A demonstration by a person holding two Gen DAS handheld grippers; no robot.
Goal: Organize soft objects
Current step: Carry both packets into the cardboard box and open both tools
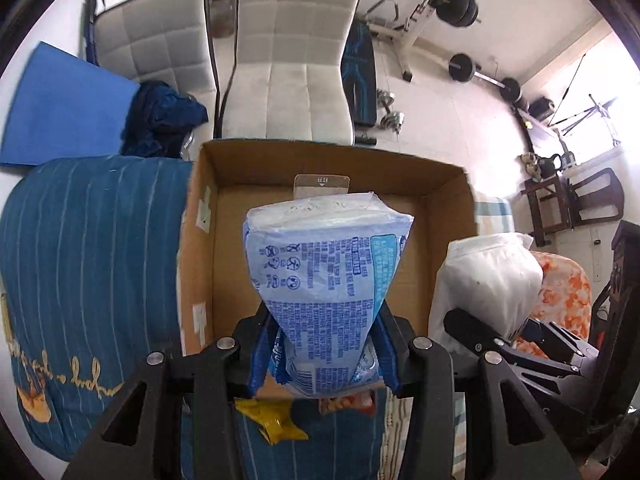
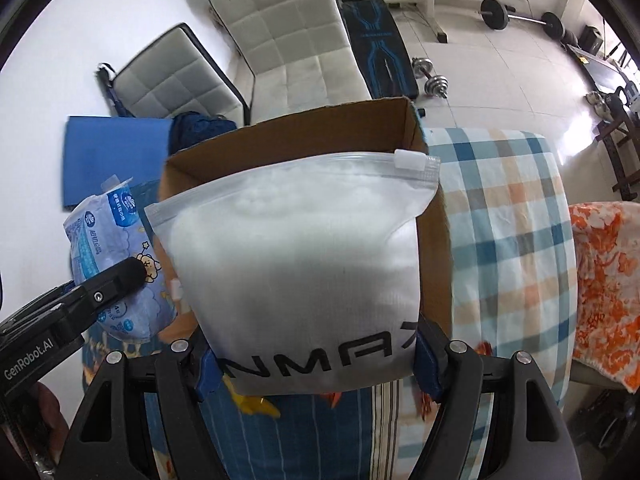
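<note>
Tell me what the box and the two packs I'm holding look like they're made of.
Box: brown corrugated cardboard, matte, raw cut edges. Tissue pack: thin printed plastic film, glossy and crinkled. Zip pouch: frosted translucent plastic, apparently, with a slider seal.

The cardboard box point(image 1: 432, 184) stands open at the top, its brown floor bare, so there is room to come down into it. A blue striped pillow point(image 1: 92, 272) presses against its left wall. The tissue pack point(image 1: 324, 280) and white zip bag point(image 2: 304, 264) hang over the near rim, crowding that approach.
</note>
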